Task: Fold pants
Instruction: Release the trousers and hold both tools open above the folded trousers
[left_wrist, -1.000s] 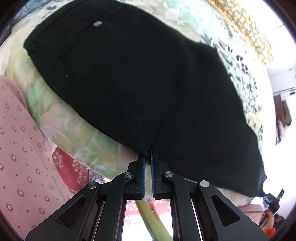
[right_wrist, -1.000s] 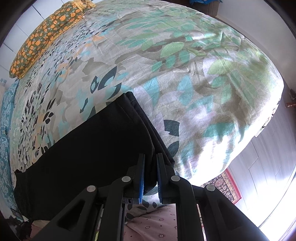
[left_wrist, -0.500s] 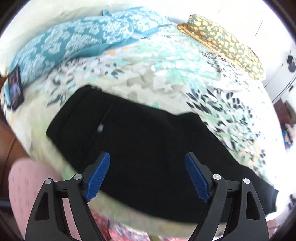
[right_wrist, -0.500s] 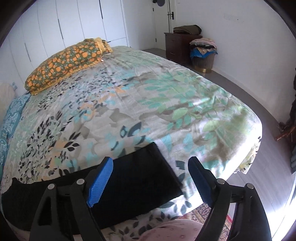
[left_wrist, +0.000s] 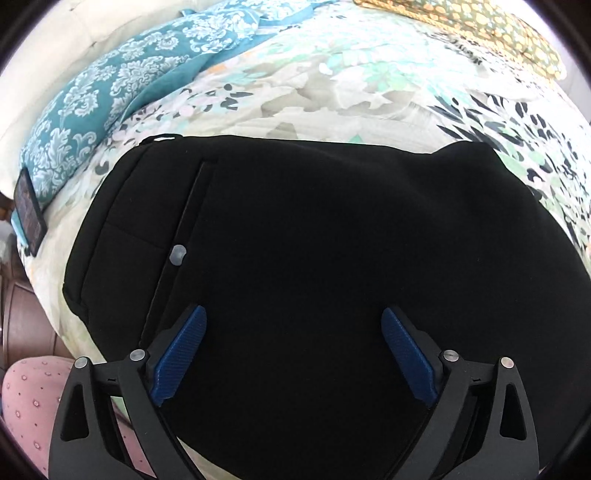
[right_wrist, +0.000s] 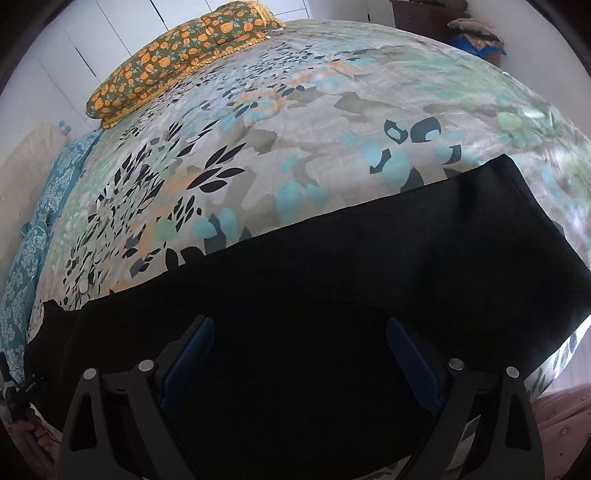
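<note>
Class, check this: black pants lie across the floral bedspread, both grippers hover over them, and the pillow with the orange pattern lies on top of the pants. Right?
Not quite. The orange-patterned pillow lies at the far edge of the bedspread, well apart from the black pants, as the right wrist view shows. The rest stands.

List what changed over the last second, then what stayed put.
Both grippers let go: the left gripper released the near edge of the pants and now hangs over the waist end; the right gripper released the hem end and shifted toward the middle of the leg. Both jaws are opening, nothing pinched. The pants stayed flat on the bed.
</note>
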